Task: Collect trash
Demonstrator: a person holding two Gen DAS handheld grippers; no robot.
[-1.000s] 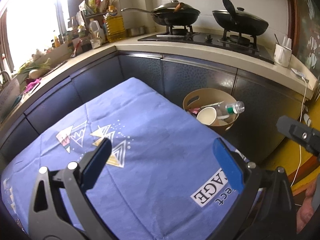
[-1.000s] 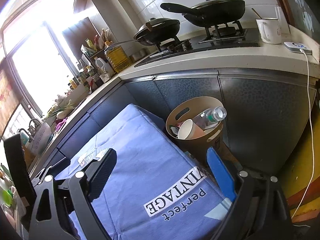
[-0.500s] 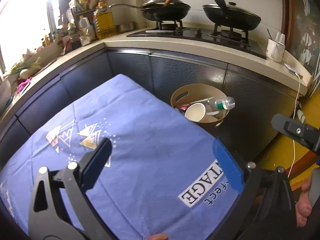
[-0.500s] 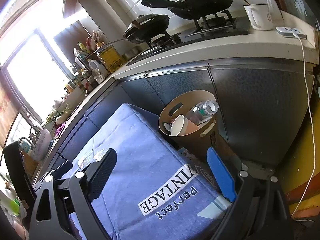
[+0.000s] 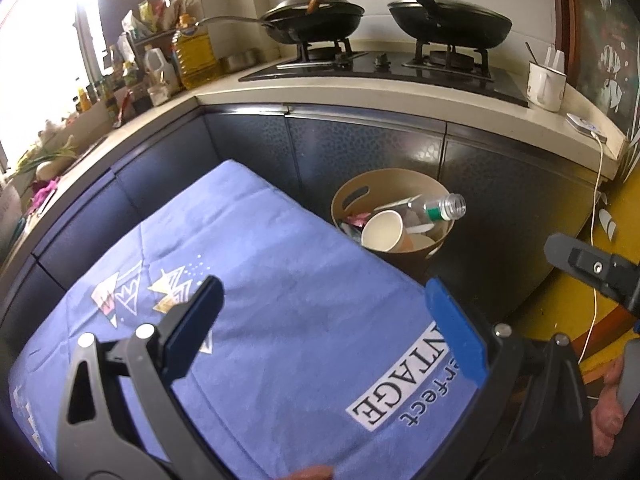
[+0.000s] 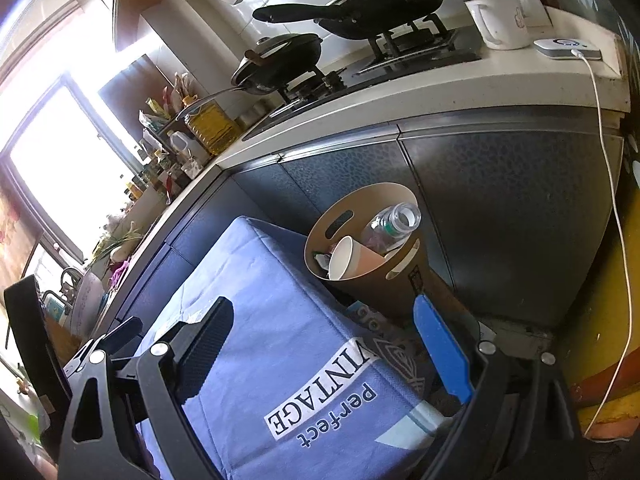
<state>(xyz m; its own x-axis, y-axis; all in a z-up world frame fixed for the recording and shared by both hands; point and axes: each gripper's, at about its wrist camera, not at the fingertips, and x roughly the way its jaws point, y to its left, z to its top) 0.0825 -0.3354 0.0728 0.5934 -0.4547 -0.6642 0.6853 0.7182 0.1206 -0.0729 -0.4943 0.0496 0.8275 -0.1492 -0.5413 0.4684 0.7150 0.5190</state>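
A tan round bin (image 5: 362, 190) stands on the floor against the dark cabinets, beyond the far right corner of the table; it also shows in the right wrist view (image 6: 384, 284). In it lie a paper cup (image 5: 382, 230) (image 6: 346, 258), a clear plastic bottle (image 5: 438, 206) (image 6: 394, 220) and smaller scraps. My left gripper (image 5: 324, 308) is open and empty above the blue tablecloth (image 5: 260, 280). My right gripper (image 6: 324, 328) is open and empty above the cloth's corner (image 6: 280, 320), short of the bin.
An L-shaped counter (image 5: 400, 96) carries a gas hob with two black pans (image 5: 316, 18), a white mug (image 5: 544, 86), oil bottles (image 5: 194, 52) and a charger with a white cable (image 6: 616, 216). The right gripper's body shows at the left view's right edge (image 5: 592, 268). Yellow floor (image 5: 616, 216) lies right.
Both grippers have drawn back and risen a little from the bin, so the bin sits lower and smaller. The right view has tilted. Both jaws stay open and empty.
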